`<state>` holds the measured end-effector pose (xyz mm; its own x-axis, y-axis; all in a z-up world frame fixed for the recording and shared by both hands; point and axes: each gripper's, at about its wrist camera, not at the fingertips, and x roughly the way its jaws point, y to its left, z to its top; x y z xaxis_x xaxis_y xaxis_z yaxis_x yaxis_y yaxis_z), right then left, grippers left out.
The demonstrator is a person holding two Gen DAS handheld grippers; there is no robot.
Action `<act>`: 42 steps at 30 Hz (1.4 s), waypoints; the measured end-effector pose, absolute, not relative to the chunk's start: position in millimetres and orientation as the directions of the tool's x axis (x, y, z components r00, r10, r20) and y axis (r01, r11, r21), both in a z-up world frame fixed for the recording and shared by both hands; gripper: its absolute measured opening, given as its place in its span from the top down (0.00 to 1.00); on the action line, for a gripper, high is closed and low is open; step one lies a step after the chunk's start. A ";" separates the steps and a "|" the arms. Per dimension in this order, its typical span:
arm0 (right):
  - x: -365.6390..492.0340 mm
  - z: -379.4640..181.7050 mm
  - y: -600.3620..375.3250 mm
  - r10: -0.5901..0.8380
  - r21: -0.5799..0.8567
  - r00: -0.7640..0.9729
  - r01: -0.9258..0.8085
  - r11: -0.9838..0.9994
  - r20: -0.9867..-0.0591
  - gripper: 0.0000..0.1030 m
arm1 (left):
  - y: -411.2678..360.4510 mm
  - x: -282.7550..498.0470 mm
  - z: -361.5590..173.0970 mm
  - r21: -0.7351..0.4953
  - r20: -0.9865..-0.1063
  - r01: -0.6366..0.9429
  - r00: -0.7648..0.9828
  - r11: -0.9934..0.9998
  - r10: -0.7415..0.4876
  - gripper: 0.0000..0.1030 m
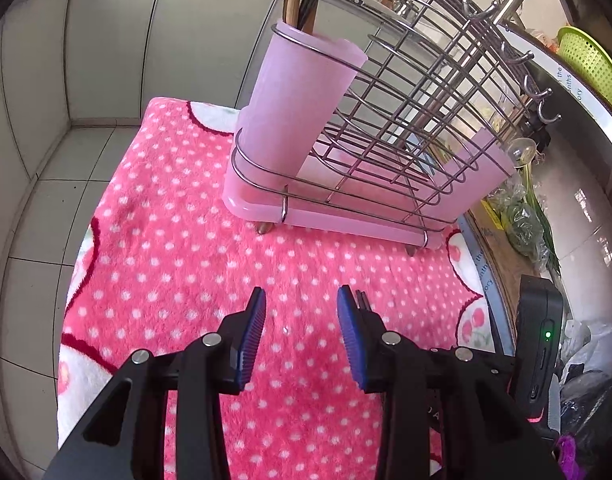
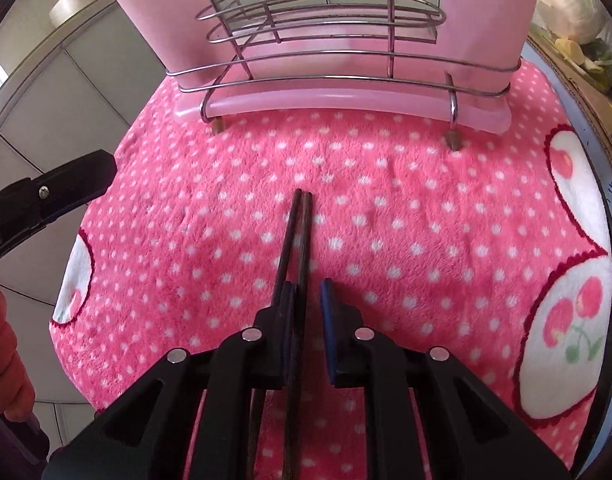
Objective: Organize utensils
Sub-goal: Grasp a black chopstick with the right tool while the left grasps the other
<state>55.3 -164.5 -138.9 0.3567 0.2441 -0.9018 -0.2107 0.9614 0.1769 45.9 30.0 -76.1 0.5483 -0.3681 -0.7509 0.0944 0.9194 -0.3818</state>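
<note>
A pair of dark chopsticks (image 2: 296, 240) runs forward from between the jaws of my right gripper (image 2: 307, 288), which is shut on them. Their tips rest near the pink dotted cloth (image 2: 405, 240). Just beyond stands the wire utensil rack (image 2: 306, 40) on its pink tray. In the left wrist view my left gripper (image 1: 302, 290) hovers open and empty over the cloth (image 1: 178, 232). Two dark tips (image 1: 362, 299) show behind its right finger. The rack's pink cup (image 1: 302, 100) holds a wooden handle and a black ladle.
One finger of the left gripper (image 2: 66, 188) and a person's hand (image 2: 2, 344) sit at the left edge of the right wrist view. A green basket (image 1: 589, 64), a hook rail (image 1: 533, 92) and bagged greens (image 1: 525, 224) crowd the right. Tiled wall stands at the left.
</note>
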 end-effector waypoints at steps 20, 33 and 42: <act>48.5 -122.2 -260.8 0.391 0.414 0.364 -0.015 0.910 -0.846 0.93 | -63.4 104.3 -129.4 -0.321 -0.927 0.110 0.166 0.940 -0.336 0.79; 68.4 -114.6 -269.3 0.415 0.430 0.346 -0.036 0.902 -0.841 0.93 | -120.9 114.7 -139.0 -0.094 -0.974 0.204 0.185 0.975 -0.133 0.88; 83.2 -119.4 -258.4 0.429 0.436 0.289 -0.043 0.899 -0.856 0.93 | -92.7 107.3 -124.5 -0.233 -0.932 0.160 0.244 0.959 -0.267 0.97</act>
